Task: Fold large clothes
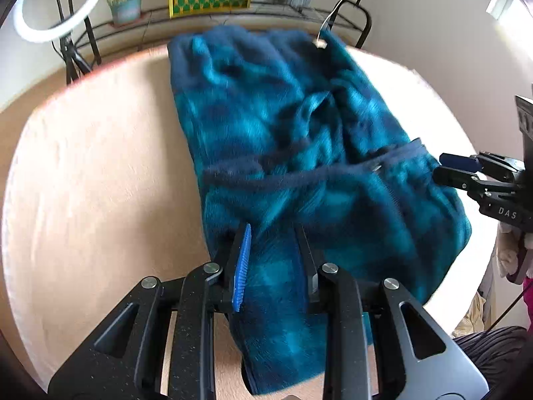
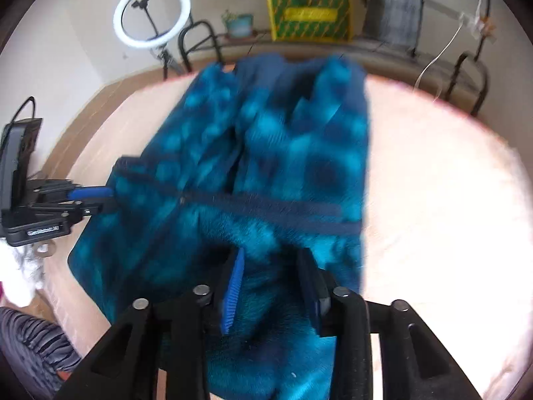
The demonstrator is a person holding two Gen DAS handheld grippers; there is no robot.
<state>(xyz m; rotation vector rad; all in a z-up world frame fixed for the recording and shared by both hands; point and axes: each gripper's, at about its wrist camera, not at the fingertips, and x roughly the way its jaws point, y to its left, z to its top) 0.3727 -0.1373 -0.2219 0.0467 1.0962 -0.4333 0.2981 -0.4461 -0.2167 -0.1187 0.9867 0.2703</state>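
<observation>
On the pale peach bed sheet (image 1: 100, 166) lies the task's thing, a large fleece garment in teal and navy check (image 1: 299, 116), stretched from the near edge toward the far side of the bed and already doubled over, with a dark navy trim band (image 1: 299, 175) crossing its middle.

The left gripper (image 1: 273, 243) sits at the garment's near-left corner. Its jaws stand fairly narrow with a thick fold of fleece bunched between them, and the pads appear to press it, so it has hold of the cloth.

Further right along the garment's near edge, the right gripper (image 2: 271, 266) has its jaws somewhat wider, also with fleece between the pads. Whether they grip or merely straddle the cloth, the blur leaves unclear.

To do this fold well, I judge both hands should carry the near hem at equal height and speed, laying it square to the far edge before letting go, so the thick pile does not skew.

No container holding anything relevant shows near the garment; a small potted plant (image 1: 125, 8) stands on a shelf beyond its far end.
</observation>
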